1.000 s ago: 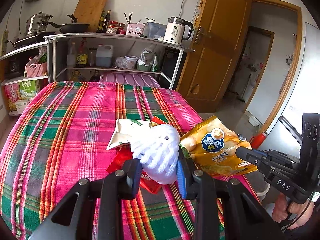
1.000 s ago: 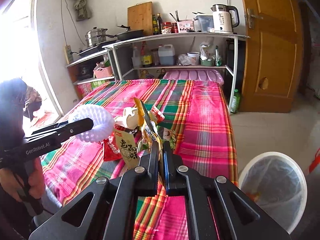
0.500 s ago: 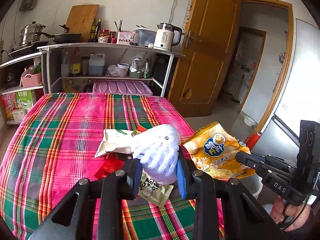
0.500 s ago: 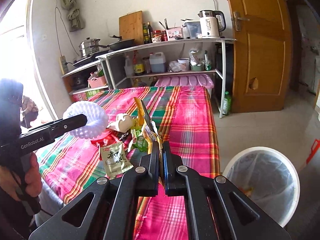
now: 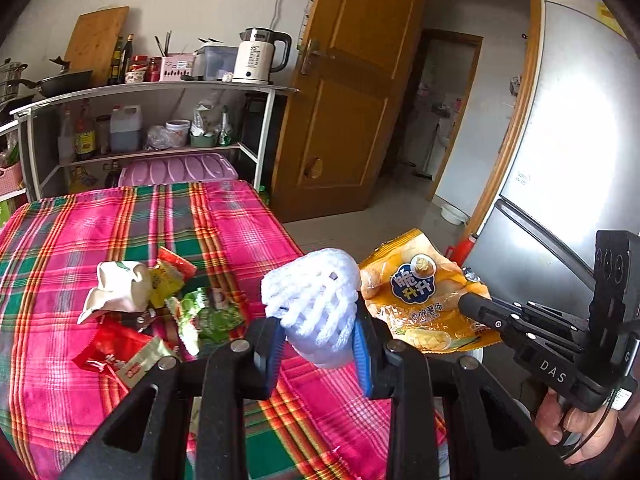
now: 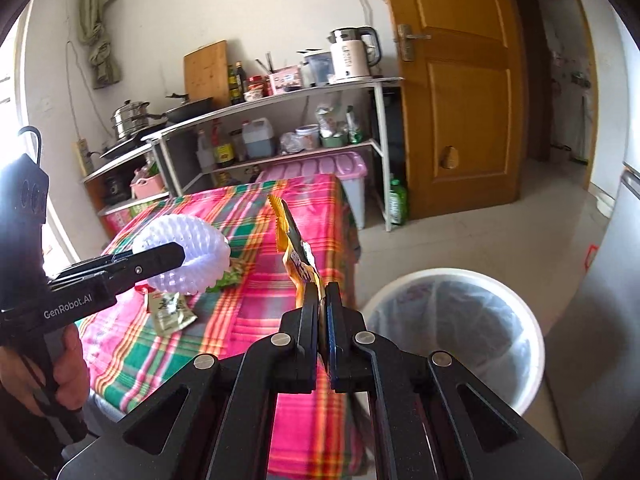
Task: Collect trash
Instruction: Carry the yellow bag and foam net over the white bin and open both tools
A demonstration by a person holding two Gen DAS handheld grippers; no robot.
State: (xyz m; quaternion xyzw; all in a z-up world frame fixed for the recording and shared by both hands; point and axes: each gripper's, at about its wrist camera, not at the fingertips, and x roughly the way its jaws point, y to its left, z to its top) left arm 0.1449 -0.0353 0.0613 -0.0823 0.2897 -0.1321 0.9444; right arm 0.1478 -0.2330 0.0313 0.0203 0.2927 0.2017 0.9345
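My left gripper is shut on a white foam fruit net and holds it above the table's right edge; the net also shows in the right wrist view. My right gripper is shut on a yellow chip bag, seen edge-on, held in the air beside the table; the bag faces the left wrist view. A white trash bin with a clear liner stands on the floor to the right of the table. Several wrappers lie on the plaid tablecloth.
A metal shelf with a kettle, bottles and pans stands behind the table. A wooden door is at the right, and a grey fridge beyond it. A green packet lies near the table's front edge.
Both grippers have moved right, off toward the table's edge, with their loads. The trash bin has come closer and larger in the right wrist view.
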